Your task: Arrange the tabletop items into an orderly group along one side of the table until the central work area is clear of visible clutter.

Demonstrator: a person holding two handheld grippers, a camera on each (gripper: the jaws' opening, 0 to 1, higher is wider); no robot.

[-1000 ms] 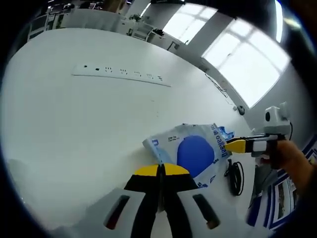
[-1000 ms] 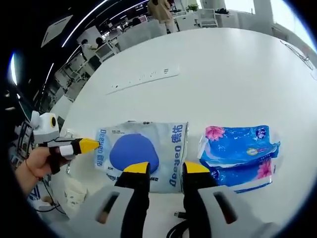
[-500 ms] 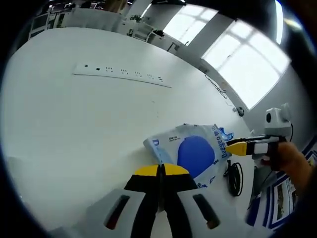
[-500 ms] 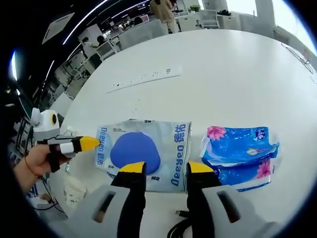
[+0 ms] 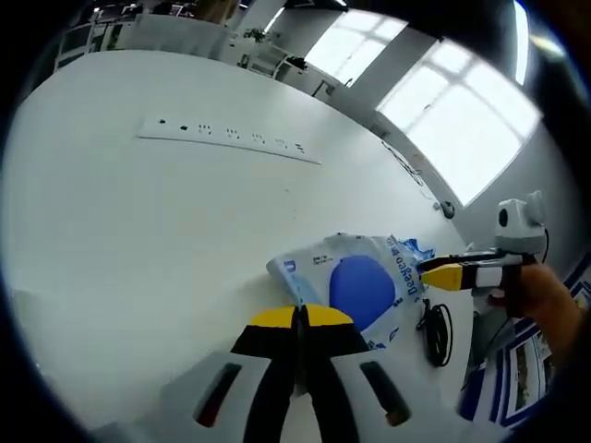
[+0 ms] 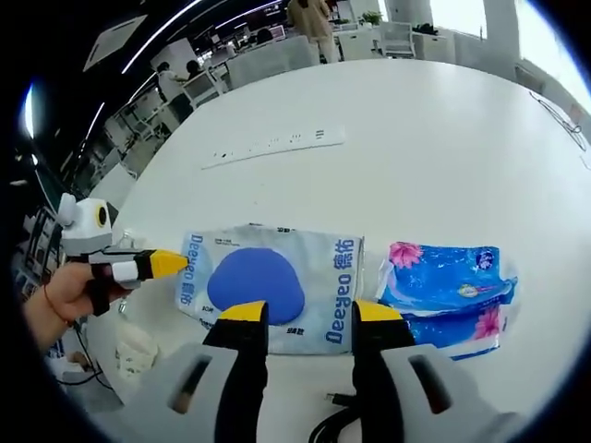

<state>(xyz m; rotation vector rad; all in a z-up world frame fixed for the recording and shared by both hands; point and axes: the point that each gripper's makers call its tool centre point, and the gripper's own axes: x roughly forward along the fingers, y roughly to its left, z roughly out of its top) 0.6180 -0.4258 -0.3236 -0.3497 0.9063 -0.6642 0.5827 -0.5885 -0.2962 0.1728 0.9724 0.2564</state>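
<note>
Right gripper [image 6: 309, 314] spreads its jaws slightly wider over the wet-wipes pack [image 6: 268, 286] on the bench [image 6: 416, 157], holding nothing; left gripper [image 5: 300, 317] closed, empty; pack looks soft, light, slippery, so pinch an edge seam.

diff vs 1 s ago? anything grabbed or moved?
Nothing grabbed or let go. The right gripper has opened a little wider and eased back, empty, in front of the wipes pack. The left gripper stays shut and empty. Wipes pack and blue tissue pack lie side by side as before; the white strip is unmoved.
</note>
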